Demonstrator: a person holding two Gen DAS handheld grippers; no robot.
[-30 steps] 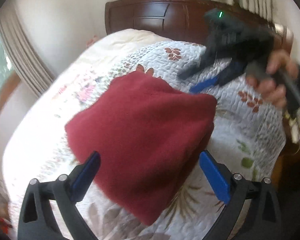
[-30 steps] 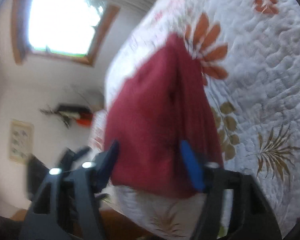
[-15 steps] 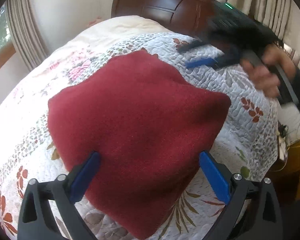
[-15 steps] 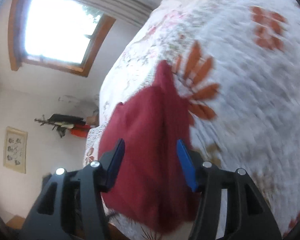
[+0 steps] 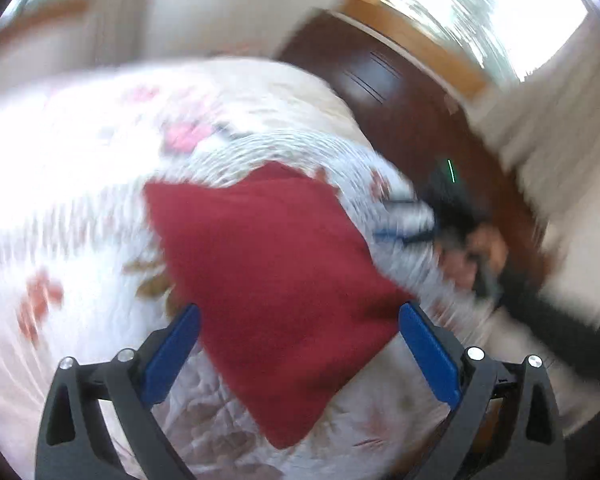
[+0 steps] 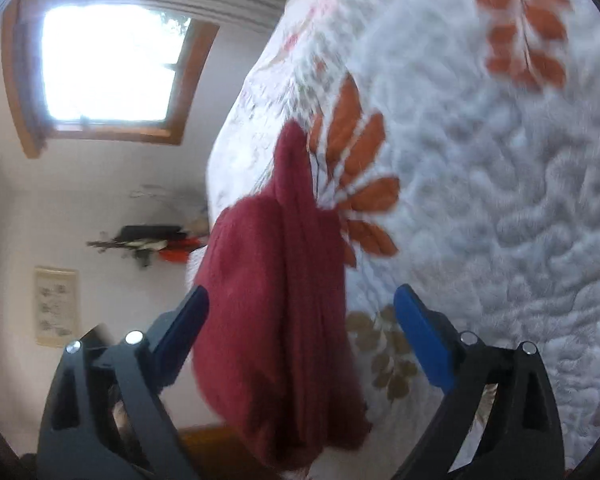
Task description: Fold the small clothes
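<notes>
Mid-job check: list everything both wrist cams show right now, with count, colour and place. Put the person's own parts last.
red garment: 1, dark red, lying folded on the quilt, ahead of both hand-held grippers
quilt: 1, white with orange and tan leaf prints, covering the bed
headboard: 1, dark brown wood, at the far end of the bed
window: 1, wood-framed, bright, on the wall beyond the bed
wall picture: 1, pale, on the wall below the window
left hand-held gripper: 1, black with blue pads, open, garment between but untouched
right hand-held gripper: 1, black with blue pads, open
hand: 1, blurred, holding the right hand-held gripper
</notes>
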